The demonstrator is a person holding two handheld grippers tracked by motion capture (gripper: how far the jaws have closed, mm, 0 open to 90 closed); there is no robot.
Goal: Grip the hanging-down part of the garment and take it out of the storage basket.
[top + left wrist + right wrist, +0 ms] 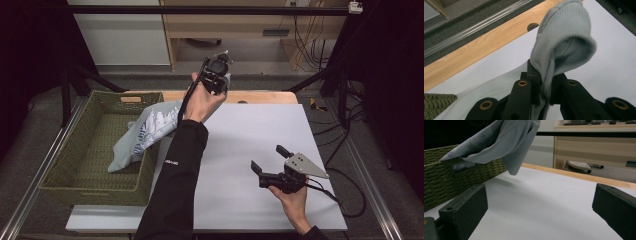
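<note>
A pale grey-blue printed garment (145, 130) hangs from my raised left gripper (220, 82), which is shut on its ribbed edge (564, 42). The cloth trails down to the left, over the rim of an olive woven basket (75, 155) and into it. In the right gripper view the garment (504, 140) hangs above the white table, with the basket (441, 177) behind it. My right gripper (270, 159) rests low over the white table top (240, 150) near the front right, open with nothing between its jaws (539, 210).
The white board lies on a wooden table whose bare edge (260, 96) runs along the far side, with a round hole (533, 26) in it. A black frame bar (200, 10) crosses overhead. Wooden furniture and cables stand beyond the table.
</note>
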